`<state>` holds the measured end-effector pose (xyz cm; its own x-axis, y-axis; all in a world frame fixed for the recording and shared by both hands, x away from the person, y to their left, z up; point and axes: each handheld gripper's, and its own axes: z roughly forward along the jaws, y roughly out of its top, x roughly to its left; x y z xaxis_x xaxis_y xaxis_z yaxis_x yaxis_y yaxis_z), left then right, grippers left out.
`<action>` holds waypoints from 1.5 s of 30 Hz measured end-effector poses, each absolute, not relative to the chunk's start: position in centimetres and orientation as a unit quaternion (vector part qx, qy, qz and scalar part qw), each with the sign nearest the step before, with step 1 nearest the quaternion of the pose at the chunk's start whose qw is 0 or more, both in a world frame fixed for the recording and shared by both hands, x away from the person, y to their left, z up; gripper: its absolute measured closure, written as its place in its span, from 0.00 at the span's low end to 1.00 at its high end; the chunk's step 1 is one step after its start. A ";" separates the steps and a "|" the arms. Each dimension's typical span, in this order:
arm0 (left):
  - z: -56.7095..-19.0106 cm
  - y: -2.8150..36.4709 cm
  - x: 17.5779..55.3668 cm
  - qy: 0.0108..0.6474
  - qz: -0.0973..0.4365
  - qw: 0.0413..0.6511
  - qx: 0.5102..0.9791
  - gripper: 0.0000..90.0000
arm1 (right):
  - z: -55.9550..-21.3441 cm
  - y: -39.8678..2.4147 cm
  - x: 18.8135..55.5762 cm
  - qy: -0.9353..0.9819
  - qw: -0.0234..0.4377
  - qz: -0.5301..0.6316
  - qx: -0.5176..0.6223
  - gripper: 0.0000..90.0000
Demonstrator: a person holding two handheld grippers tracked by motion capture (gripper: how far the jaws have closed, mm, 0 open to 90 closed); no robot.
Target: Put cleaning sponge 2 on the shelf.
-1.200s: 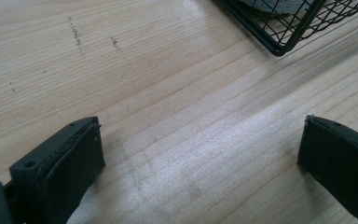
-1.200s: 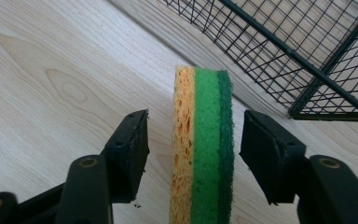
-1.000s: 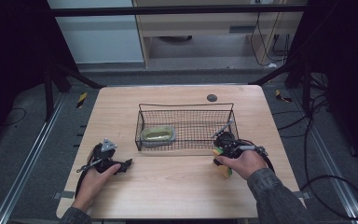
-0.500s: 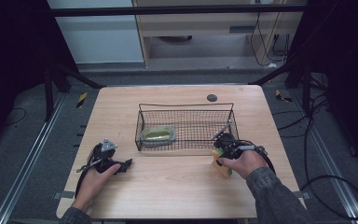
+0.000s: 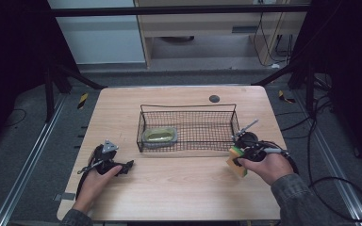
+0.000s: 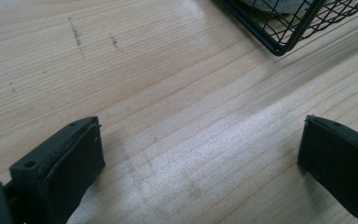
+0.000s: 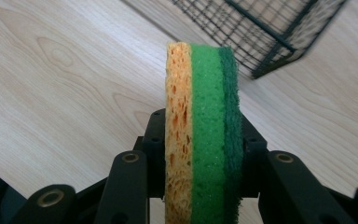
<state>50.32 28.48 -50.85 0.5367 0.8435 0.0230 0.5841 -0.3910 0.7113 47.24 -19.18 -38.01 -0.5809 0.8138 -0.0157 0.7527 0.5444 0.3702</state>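
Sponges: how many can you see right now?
2. One sponge is clamped in the right gripper beside the basket's right end; the other lies inside at its left end. None seem hidden.

Basket sits mid-frame on the surface, w/ a dish in its left end. Sponge is lower right of basket; left claw lower left.

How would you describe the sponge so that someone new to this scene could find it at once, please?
Start at the black wire basket in the middle of the wooden table. Just off its near right corner, the right gripper is shut on the sponge. It has three layers: orange, bright green and dark green.
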 end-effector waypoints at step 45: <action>-50.8 28.4 50.2 0.440 0.197 0.335 0.810 0.00 | -27.5 -22.1 55.5 0.852 0.214 0.172 0.446 0.72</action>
<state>50.23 28.44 -50.85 0.5353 0.8443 0.0242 0.5809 -0.3888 0.7152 55.55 -22.05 -27.50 -0.5102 0.8338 -0.2109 0.6864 0.5425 0.4843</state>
